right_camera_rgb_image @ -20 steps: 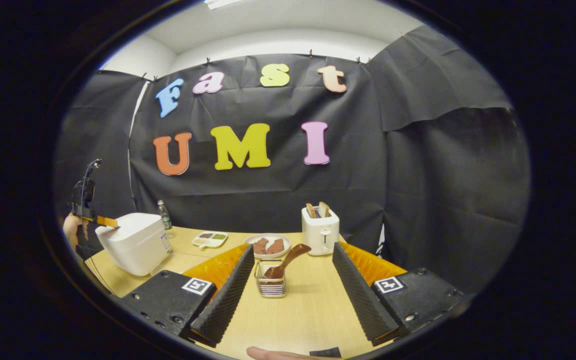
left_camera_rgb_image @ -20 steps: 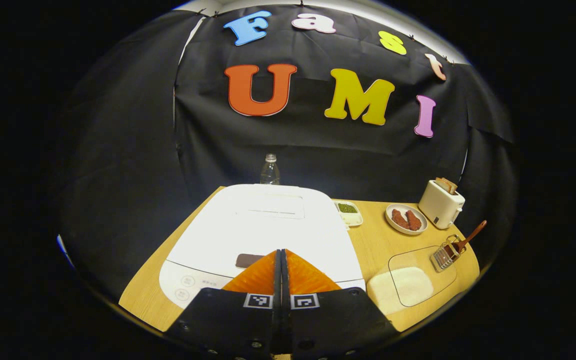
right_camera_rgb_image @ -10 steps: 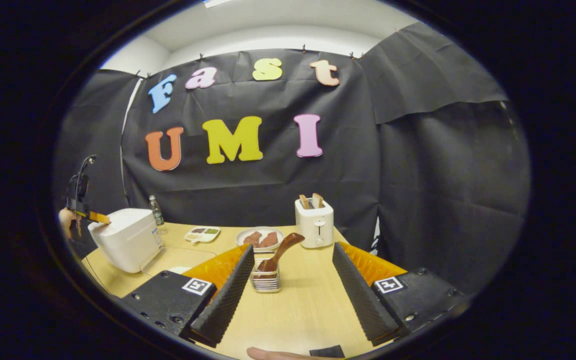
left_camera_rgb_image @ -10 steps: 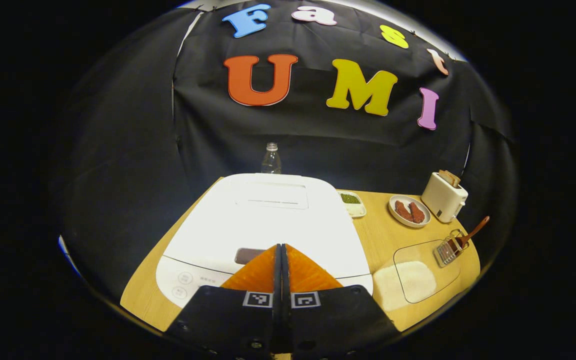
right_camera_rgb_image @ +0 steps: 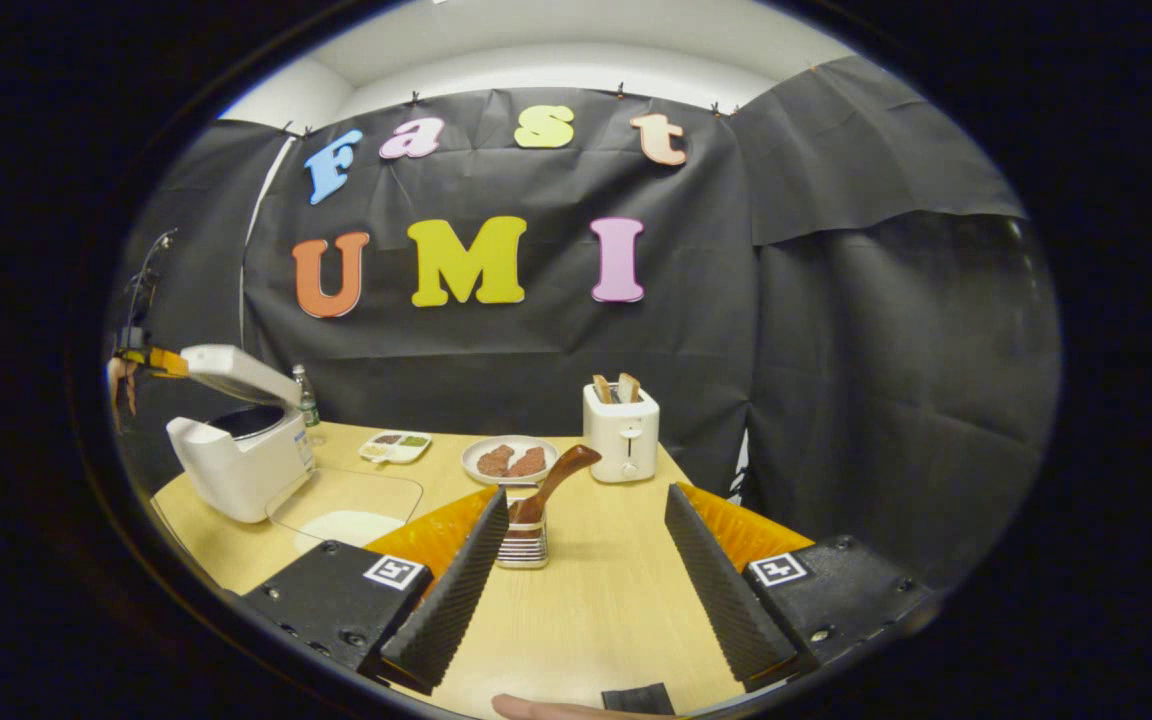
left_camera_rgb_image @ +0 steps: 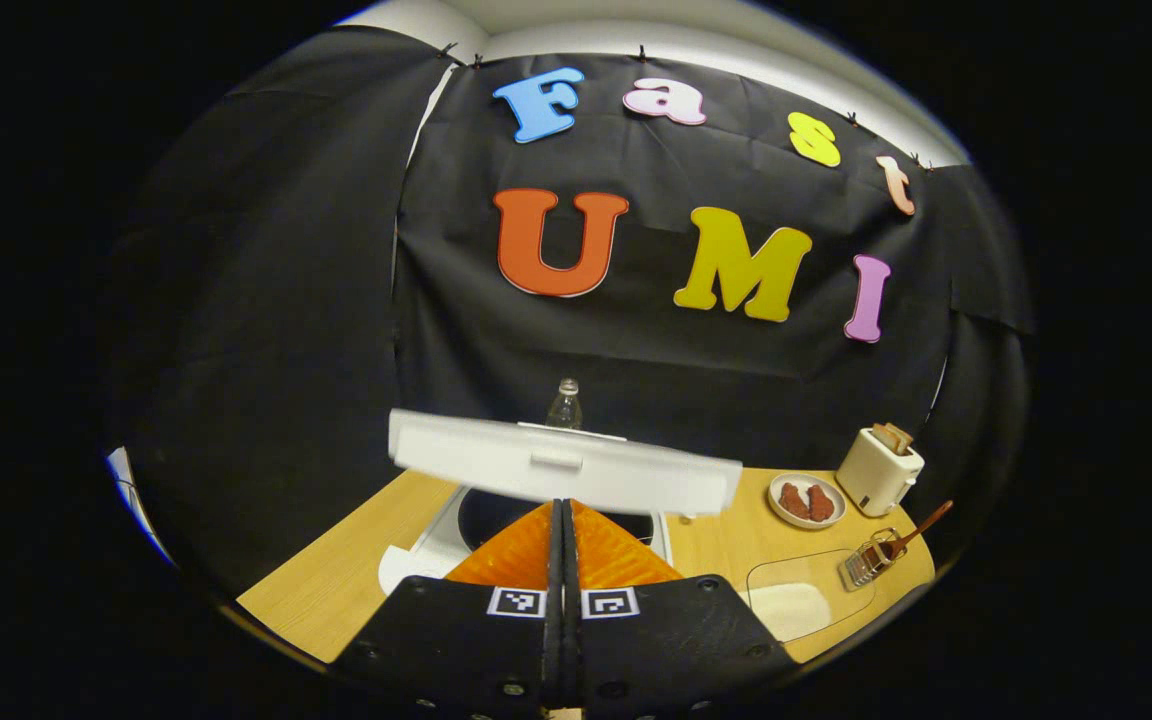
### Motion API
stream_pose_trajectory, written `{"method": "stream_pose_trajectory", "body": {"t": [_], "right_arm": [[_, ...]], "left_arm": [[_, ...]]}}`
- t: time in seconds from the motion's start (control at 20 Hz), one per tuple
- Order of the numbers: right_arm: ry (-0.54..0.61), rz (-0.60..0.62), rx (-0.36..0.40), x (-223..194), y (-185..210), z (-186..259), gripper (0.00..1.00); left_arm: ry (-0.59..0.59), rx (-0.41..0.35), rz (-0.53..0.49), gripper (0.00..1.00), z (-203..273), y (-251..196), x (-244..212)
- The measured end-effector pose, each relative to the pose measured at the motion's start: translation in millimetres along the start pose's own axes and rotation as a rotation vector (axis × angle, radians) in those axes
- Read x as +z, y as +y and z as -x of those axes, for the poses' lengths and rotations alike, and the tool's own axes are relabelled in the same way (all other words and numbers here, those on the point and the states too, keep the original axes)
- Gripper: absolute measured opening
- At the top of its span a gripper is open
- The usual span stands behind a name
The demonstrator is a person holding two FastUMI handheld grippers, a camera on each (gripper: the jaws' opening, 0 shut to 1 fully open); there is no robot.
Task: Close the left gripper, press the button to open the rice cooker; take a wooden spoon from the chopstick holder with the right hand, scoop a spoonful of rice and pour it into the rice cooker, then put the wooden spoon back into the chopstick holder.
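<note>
A black cloth wall (right_camera_rgb_image: 536,340) hung in creased panels, pinned along its top at twelve o'clock. Above it ran a pale plaster wall (right_camera_rgb_image: 556,80) and a white ceiling (right_camera_rgb_image: 576,35). Down at six o'clock spread a light wooden table (right_camera_rgb_image: 616,590), evenly lit. At three o'clock another black cloth panel (right_camera_rgb_image: 896,400) draped down.

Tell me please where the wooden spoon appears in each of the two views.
Left gripper view: wooden spoon at far right, leaning out of the chopstick holder, below the toaster.
Right gripper view: wooden spoon near centre, in the chopstick holder.
Shared landmark: the toaster.
</note>
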State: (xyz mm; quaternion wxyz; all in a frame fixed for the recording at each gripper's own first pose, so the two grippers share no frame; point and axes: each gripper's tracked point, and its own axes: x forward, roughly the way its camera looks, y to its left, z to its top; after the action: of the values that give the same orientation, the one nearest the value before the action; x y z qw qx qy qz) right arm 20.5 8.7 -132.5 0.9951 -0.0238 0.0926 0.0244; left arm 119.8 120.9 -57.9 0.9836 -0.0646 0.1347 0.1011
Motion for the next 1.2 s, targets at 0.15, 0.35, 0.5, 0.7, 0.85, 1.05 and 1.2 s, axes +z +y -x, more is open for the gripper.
{"method": "stream_pose_trajectory", "body": {"t": [0.15,0.35,0.5,0.7,0.85,1.05,1.2], "right_arm": [[-0.003,-0.006,0.008,-1,6,-1,1.0],[0.013,-0.003,0.021,-6,14,-8,1.0],[0.015,-0.009,0.018,-10,15,-17,0.96],[0.033,-0.028,0.017,-18,17,-34,1.0],[0.048,-0.047,0.023,-26,20,-49,1.0],[0.046,-0.082,0.04,-32,21,-70,1.0],[0.033,-0.112,0.056,-35,19,-87,1.0]], "left_arm": [[-0.052,0.0,-0.024,0.0,29,-4,14],[-0.086,-0.026,-0.041,0.39,59,-16,8],[-0.104,-0.041,-0.083,0.95,75,-22,2],[-0.17,-0.037,-0.122,0.93,99,-29,1],[-0.171,-0.061,-0.083,0.93,114,-40,-12],[-0.195,-0.096,-0.081,0.93,127,-44,-26],[-0.228,-0.083,-0.086,0.93,138,-41,-34]]}}
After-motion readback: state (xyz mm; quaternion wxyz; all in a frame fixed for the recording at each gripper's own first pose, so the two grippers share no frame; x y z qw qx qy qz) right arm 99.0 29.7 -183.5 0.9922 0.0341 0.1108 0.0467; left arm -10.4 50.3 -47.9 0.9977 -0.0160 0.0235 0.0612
